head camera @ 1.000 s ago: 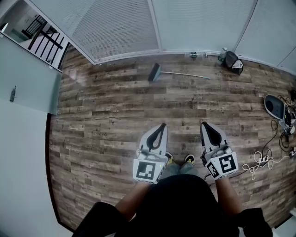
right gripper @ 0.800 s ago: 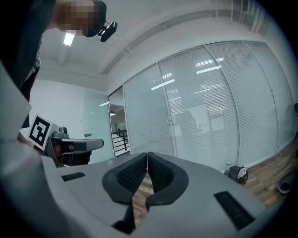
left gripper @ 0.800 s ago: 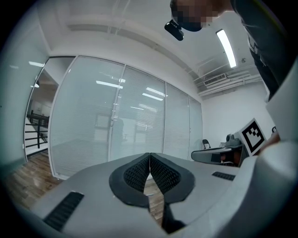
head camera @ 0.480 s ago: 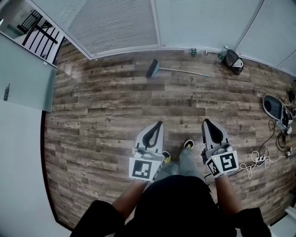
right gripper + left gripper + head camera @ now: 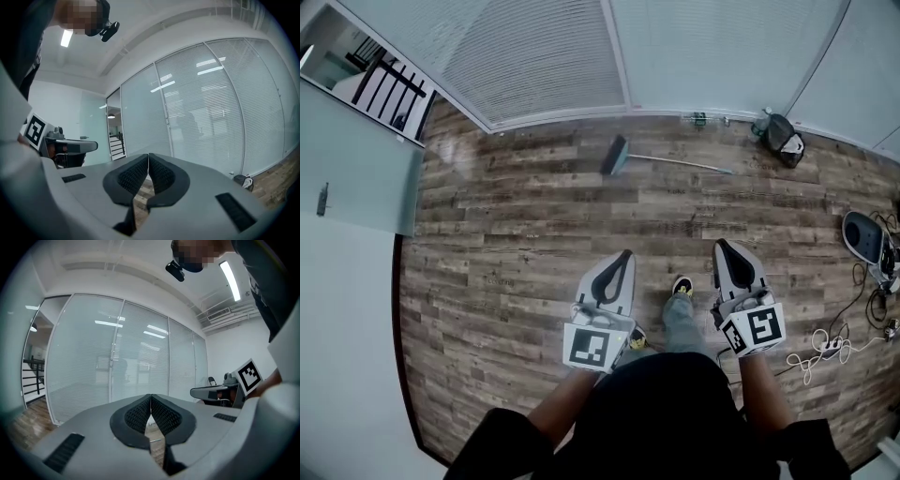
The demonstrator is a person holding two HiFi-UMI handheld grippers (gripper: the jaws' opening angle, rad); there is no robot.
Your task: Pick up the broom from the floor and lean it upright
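The broom lies flat on the wood floor near the glass wall, dark head to the left, thin handle running right. Both grippers are held side by side in front of the person, well short of the broom. My left gripper is shut with nothing in it; in the left gripper view its pads meet. The right gripper is also shut and empty, pads touching in the right gripper view. The broom does not show clearly in either gripper view.
A glass wall with blinds runs along the far side. A dark bag sits by the wall at right. A grey device and white cables lie at the right edge. A doorway with railing is at left.
The person has stepped forward: one foot now reaches ahead between the grippers. Both grippers moved on with the body and stayed shut. The broom lies where it was.
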